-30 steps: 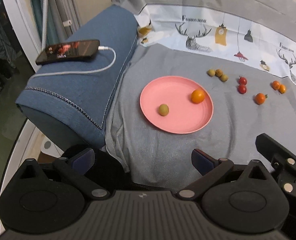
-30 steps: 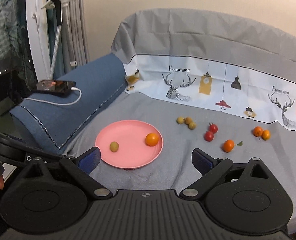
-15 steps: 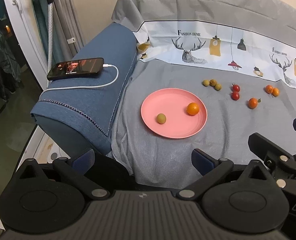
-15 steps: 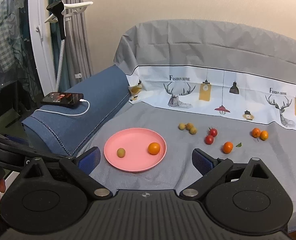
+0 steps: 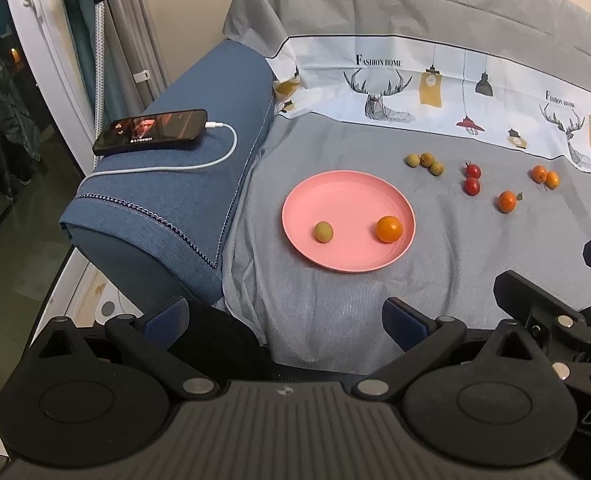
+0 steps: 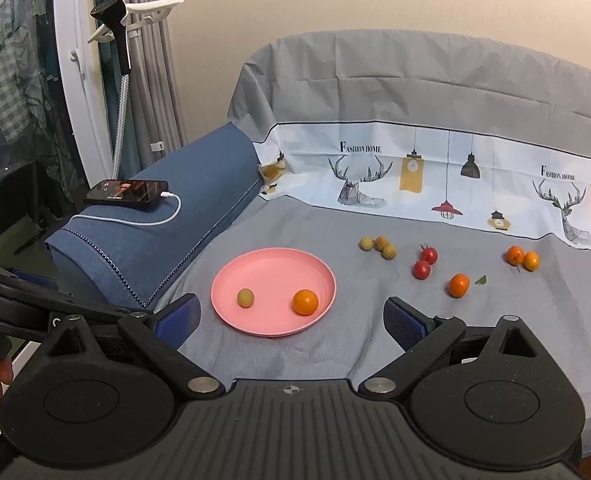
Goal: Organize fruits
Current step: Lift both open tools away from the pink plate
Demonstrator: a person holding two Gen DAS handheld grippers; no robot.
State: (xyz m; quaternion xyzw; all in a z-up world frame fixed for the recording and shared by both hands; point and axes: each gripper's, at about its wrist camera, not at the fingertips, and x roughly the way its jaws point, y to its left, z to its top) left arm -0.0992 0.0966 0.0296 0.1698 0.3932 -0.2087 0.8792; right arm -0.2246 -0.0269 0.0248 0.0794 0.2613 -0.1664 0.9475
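Two fruits sit on the pink plate (image 6: 273,292) already: a green one (image 6: 245,298) left and an orange one (image 6: 305,302) right, well apart. Over the last second both grippers have pulled up and back from the bed, so the plate looks smaller and further off in both views and nothing on the cloth has moved. That reads like a reset between picks, not a grab in progress. The left gripper (image 5: 283,316) and right gripper (image 6: 291,314) both have their jaws spread wide with nothing between them. Still loose on the grey sheet (image 6: 495,320) to the right of the plate: three green ones (image 6: 379,246) bunched together, two cherry tomatoes (image 6: 425,262) just beside each other, a lone orange (image 6: 458,285) with a leaf near it, and an orange pair (image 6: 522,258) furthest out. Probably one of those goes next, likely a tomato since none is plated yet. Nothing really blocks the way. On the blue armrest (image 6: 167,216) left of the plate lies a phone (image 6: 127,192) on its cable, well clear of the fruit.
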